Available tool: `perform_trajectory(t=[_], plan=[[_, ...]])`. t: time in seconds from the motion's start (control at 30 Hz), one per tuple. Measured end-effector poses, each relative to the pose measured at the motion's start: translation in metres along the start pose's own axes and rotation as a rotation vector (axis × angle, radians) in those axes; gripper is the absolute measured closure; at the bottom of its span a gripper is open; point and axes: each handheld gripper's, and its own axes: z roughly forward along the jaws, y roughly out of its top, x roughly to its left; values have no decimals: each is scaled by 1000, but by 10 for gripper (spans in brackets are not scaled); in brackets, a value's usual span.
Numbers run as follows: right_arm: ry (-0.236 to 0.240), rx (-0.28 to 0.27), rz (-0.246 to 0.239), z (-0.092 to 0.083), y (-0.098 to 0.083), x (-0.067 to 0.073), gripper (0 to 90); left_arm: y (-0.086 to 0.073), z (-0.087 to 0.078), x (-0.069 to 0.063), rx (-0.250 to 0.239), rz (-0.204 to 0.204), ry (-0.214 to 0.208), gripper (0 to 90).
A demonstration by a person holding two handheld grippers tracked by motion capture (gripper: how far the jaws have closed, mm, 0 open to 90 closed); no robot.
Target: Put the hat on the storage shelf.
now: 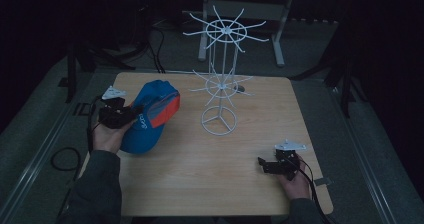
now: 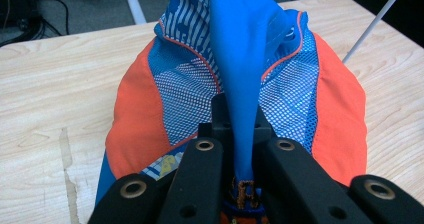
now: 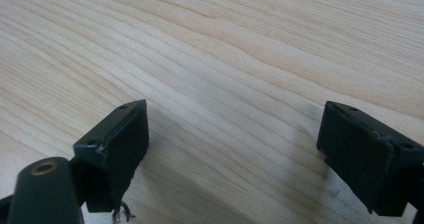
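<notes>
Wooden table (image 1: 210,154), dim room. Left tongs (image 2: 240,119) clenched on fold of blue-orange cap (image 2: 185,89). Right tongs (image 3: 232,149) spread wide, empty, over bare wood.

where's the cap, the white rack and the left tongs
cap (image 1: 150,115), high view, on its blue crown
white rack (image 1: 218,120), high view, on its round base
left tongs (image 2: 239,134), left gripper view, where they pinch the cap's fabric

A blue fabric cap with orange side panels and blue-white mesh (image 1: 150,115) lies on the pale wooden tabletop at the left of the high view. In the left gripper view its blue fabric (image 2: 242,74) rises in a pinched fold at the frame's centre.
</notes>
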Motion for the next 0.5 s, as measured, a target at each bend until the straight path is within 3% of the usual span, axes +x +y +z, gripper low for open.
perform_trajectory(t=[0.5], plan=[[0,0,0,0,0,0,131,6,-7,1,-56,-10,-14,892]])
